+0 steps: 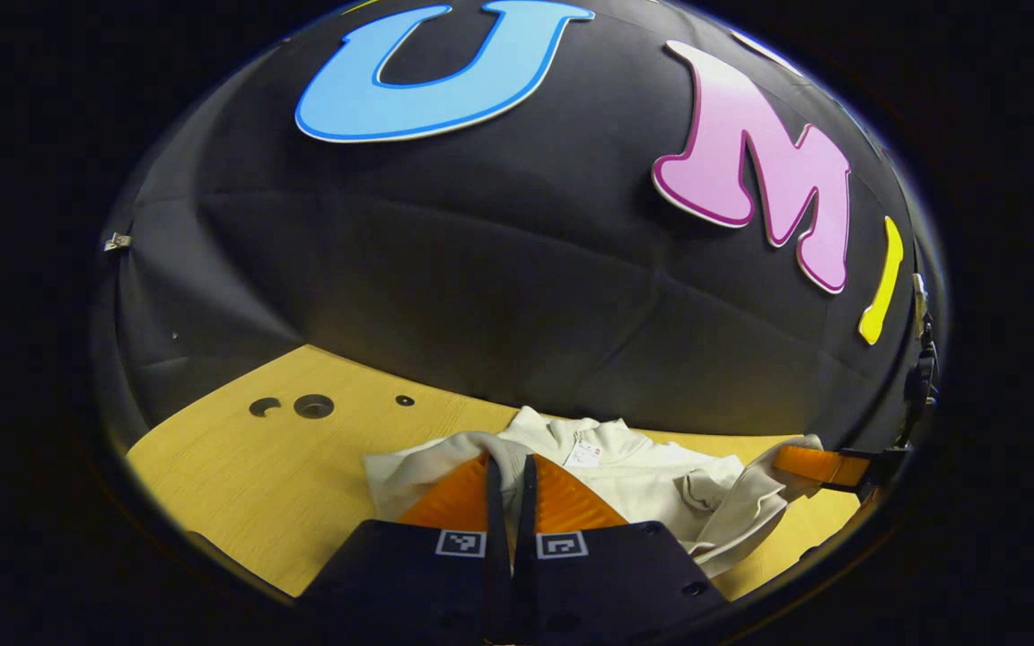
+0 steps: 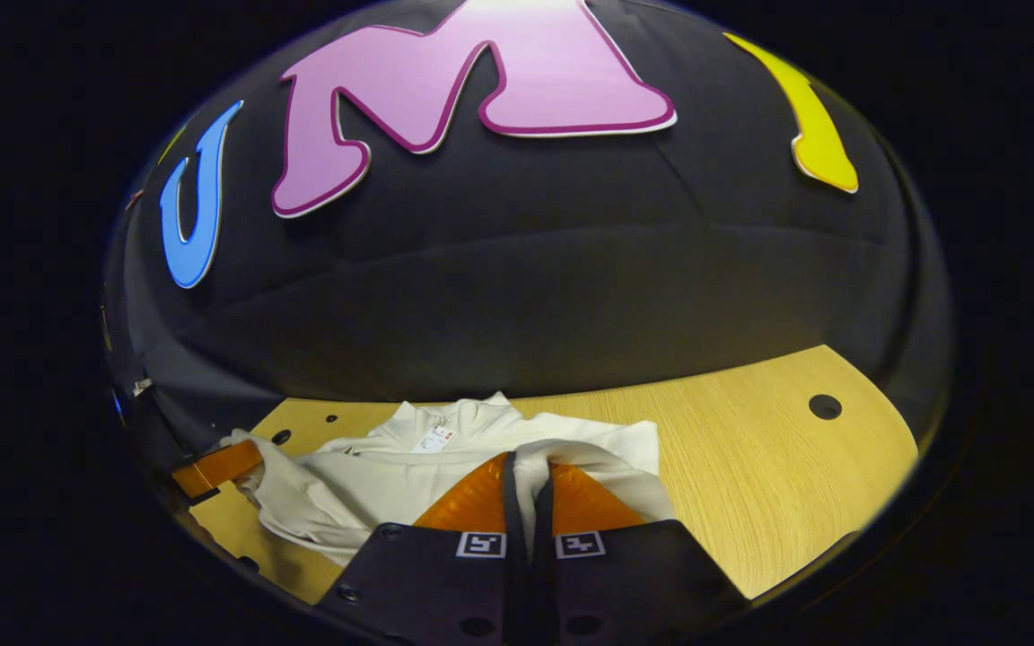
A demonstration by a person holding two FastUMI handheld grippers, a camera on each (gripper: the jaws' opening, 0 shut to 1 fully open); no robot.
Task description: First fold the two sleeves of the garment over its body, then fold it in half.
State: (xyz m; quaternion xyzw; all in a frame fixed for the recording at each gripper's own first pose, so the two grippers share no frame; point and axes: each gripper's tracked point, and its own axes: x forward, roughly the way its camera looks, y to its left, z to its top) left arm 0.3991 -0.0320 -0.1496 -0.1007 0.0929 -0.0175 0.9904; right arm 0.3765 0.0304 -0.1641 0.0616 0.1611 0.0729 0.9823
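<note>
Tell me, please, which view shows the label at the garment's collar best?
The left gripper view: the label sits near centre, just beyond the left tongs clamping the cream garment. The right gripper view shows the same label smaller, left of the right tongs.

The left gripper [image 1: 510, 489] has two orange fingers [image 1: 454, 499] with fine ribbed faces, each tapering to a rounded tip and edged by a thin black strip along the inner side. Behind the jaws sits a black, matte body in two halves, each half carrying a small white square with a black block-pattern marker close to the centre line. Round screw heads dot the black housing farther back. The right gripper [image 2: 528, 489] is built alike: ribbed orange fingers [image 2: 472, 502], black inner strips, black housing, two white-and-black square markers and dark round screws behind them.
</note>
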